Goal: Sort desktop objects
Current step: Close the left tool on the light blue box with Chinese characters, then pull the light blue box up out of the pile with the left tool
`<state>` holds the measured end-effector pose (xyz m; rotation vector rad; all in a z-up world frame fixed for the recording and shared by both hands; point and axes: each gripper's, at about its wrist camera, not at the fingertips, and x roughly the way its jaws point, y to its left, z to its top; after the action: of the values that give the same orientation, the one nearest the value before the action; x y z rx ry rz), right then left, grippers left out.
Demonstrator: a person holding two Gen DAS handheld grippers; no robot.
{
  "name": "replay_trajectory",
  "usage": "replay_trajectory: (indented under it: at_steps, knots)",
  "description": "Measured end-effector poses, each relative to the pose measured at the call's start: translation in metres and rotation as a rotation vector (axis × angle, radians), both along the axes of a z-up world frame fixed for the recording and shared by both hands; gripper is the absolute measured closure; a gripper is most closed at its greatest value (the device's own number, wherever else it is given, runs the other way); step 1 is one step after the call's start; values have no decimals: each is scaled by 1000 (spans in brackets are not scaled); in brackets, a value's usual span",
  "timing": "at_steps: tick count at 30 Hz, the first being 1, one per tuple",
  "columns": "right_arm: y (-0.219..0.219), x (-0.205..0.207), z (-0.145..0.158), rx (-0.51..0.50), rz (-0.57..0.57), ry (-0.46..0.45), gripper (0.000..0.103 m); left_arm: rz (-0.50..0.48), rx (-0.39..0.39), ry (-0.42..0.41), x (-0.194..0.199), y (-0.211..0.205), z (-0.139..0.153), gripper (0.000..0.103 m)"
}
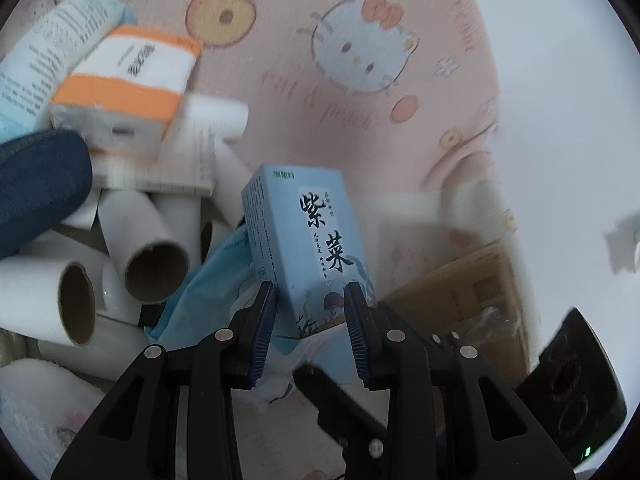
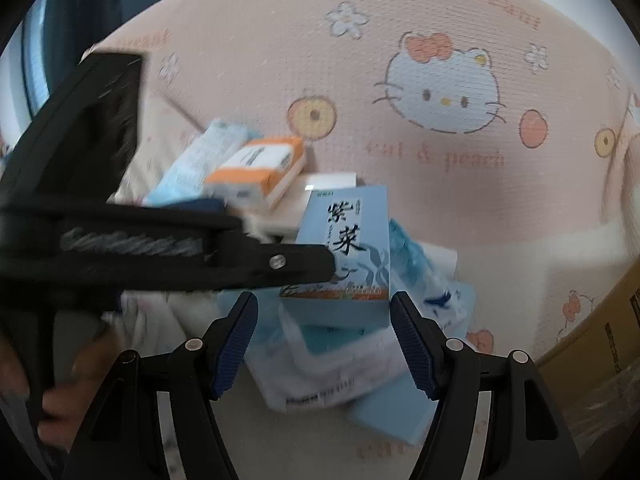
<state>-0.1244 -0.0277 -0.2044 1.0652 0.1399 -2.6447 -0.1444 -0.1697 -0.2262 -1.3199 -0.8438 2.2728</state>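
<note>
A pink cartoon-cat mat (image 1: 304, 92) printed with peaches and small flowers covers the surface; beyond its edge a plain white floor or wall (image 1: 568, 128) shows, and a brown cardboard box (image 1: 472, 300) sits at the mat's lower right.

The light-blue seaweed box (image 1: 308, 248), tall and narrow with large black Chinese characters and a dark seaweed drawing near its base, stands tilted above the clutter, clamped at its lower end by the left gripper (image 1: 310, 320), whose blue ribbed pads press its two sides. Left of the seaweed box lie white cardboard tubes (image 1: 152, 256), and above those an orange-and-white tissue pack (image 1: 128, 84) rests against a pale blue packet (image 1: 60, 36). A dark blue sleeve (image 1: 36, 184) enters from the left.

The right gripper (image 2: 324, 340) hangs just below the seaweed box with its jaws apart and nothing gripped between them; blue and white packets (image 2: 332, 372) lie beneath.
</note>
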Motion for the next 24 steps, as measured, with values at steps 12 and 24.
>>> replay_trajectory:
  at_steps: [12,24]
  knots:
    - [20,10,18,50,-16,41,35,79,46,-7,-2,-16,-5,60]
    - [55,-25,-14,101,-212,-106,69,137,22,16,-2,-20,-3,60]
